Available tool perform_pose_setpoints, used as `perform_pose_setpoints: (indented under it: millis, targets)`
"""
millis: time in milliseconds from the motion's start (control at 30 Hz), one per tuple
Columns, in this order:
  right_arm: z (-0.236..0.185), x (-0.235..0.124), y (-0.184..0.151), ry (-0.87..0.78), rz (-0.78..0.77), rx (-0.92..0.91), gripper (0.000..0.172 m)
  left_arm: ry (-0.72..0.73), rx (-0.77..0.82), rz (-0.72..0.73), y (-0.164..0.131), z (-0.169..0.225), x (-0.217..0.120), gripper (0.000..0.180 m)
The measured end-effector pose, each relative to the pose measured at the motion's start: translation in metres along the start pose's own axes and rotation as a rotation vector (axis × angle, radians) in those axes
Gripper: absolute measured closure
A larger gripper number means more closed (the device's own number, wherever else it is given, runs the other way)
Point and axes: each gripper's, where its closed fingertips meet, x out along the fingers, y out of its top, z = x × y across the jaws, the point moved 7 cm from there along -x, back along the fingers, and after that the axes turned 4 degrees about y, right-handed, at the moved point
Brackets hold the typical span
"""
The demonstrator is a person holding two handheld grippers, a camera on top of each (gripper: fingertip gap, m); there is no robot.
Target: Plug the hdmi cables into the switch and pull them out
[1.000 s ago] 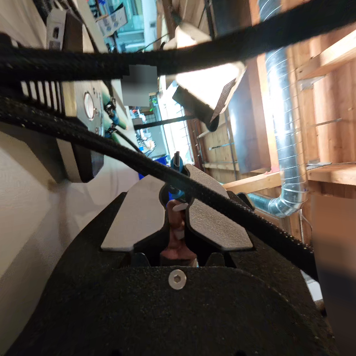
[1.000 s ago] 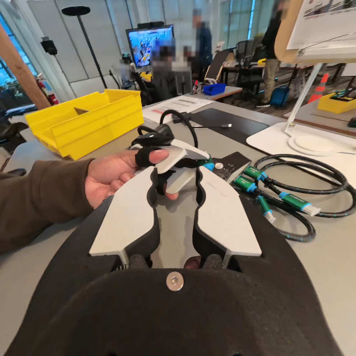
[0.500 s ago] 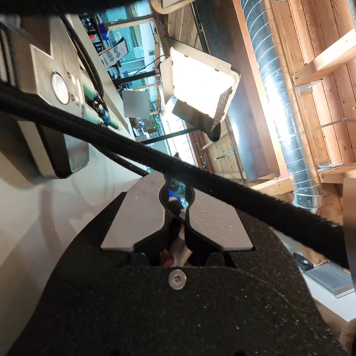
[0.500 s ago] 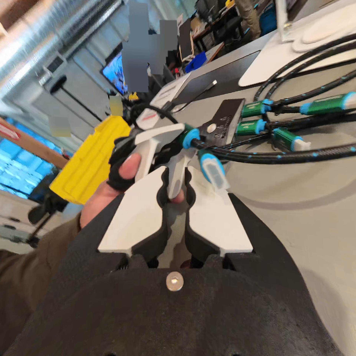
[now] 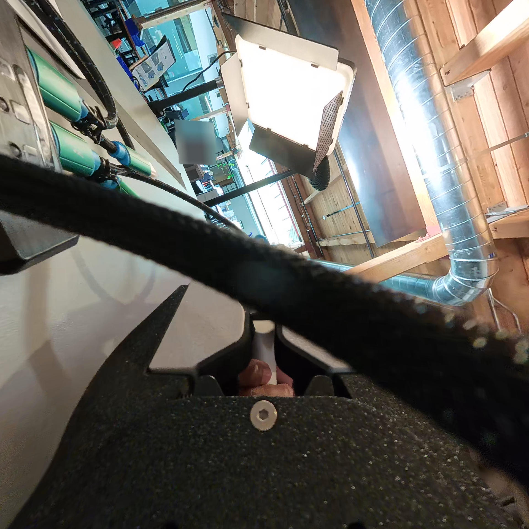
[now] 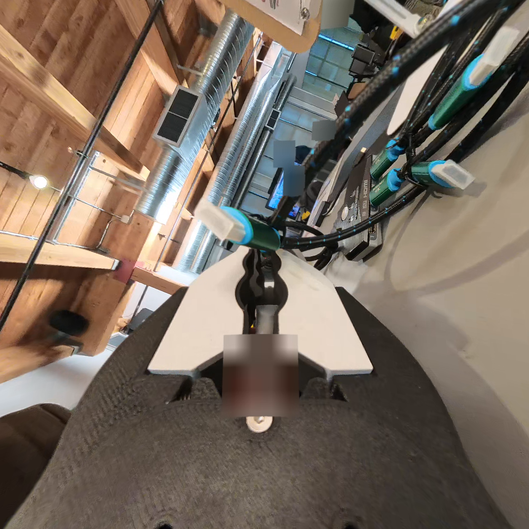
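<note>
In the left wrist view a thick black braided cable crosses close to the lens and hides the fingertips of my left gripper. Its fingers stand close together, as when they held the blue-collared cable connector; a white bar shows in the gap. In the right wrist view my right gripper has its fingers close together, with a dark cable part and a grey piece in the narrow gap. I cannot tell whether the pads press on them. A green connector with a clear cap sticks out just above the tips.
A dark switch box lies on the grey table with green connectors plugged in; it also shows in the left wrist view. More capped connectors and braided cables lie beyond. A lit lamp panel and a metal duct are overhead. The grippers are tip to tip, or close to it.
The right gripper's fingers went from wide open to nearly together as it closed in on the left gripper, and it rolled onto its side. The cable swung across the left view.
</note>
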Motion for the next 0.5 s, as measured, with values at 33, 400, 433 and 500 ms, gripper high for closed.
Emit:
perform_pose_setpoints:
  millis: [33,400,433,500]
  targets:
    - [0.0009,-0.0006,0.0007,-0.001,0.008,0.008,0.163,0.004,0.012,-0.004,-0.0005,0.0006,0.0008,0.091]
    - [0.0015,-0.0022,0.0027,-0.033,0.034,-0.014,0.163,0.046,0.068,-0.05,-0.0007,0.0022,0.0033,0.158]
    - [0.0014,-0.0018,0.0024,-0.037,0.029,-0.02,0.163,0.043,0.066,-0.059,0.0002,0.002,0.0026,0.169]
    - [0.0006,-0.001,0.0022,-0.036,0.017,-0.032,0.164,0.029,0.066,-0.071,0.0015,0.0024,0.0014,0.168]
